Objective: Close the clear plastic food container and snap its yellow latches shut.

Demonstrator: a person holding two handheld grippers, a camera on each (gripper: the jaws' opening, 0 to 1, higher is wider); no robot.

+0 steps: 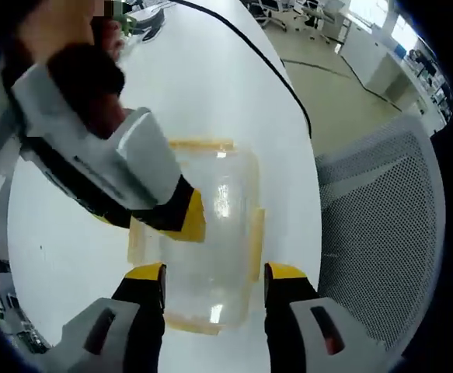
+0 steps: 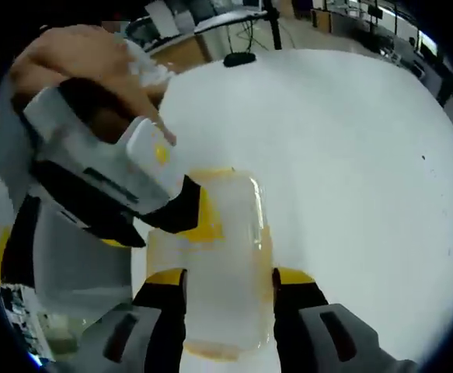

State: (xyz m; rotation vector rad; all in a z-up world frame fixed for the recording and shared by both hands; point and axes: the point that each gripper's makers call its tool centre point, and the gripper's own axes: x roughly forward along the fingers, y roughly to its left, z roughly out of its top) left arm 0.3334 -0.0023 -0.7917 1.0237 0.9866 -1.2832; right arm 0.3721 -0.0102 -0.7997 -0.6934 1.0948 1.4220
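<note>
- Two grippers flank the clear rectangular plastic food container (image 1: pixel 210 233) mid-counter (image 1: pixel 234 85), its lid apparently seated.
- Left gripper (image 1: pixel 214 284): jaws spread, straddling it.
- Right gripper (image 2: pixel 230 284): jaws likewise spread, poised over the yellow latches (image 1: pixel 256 242).

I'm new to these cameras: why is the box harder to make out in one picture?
Right gripper view: the clear plastic food container looks soft and washed out against the bright white table. Left gripper view: it is sharper, yellow latches distinct, glare spots on the lid; the mesh chair bends with fisheye distortion.
</note>
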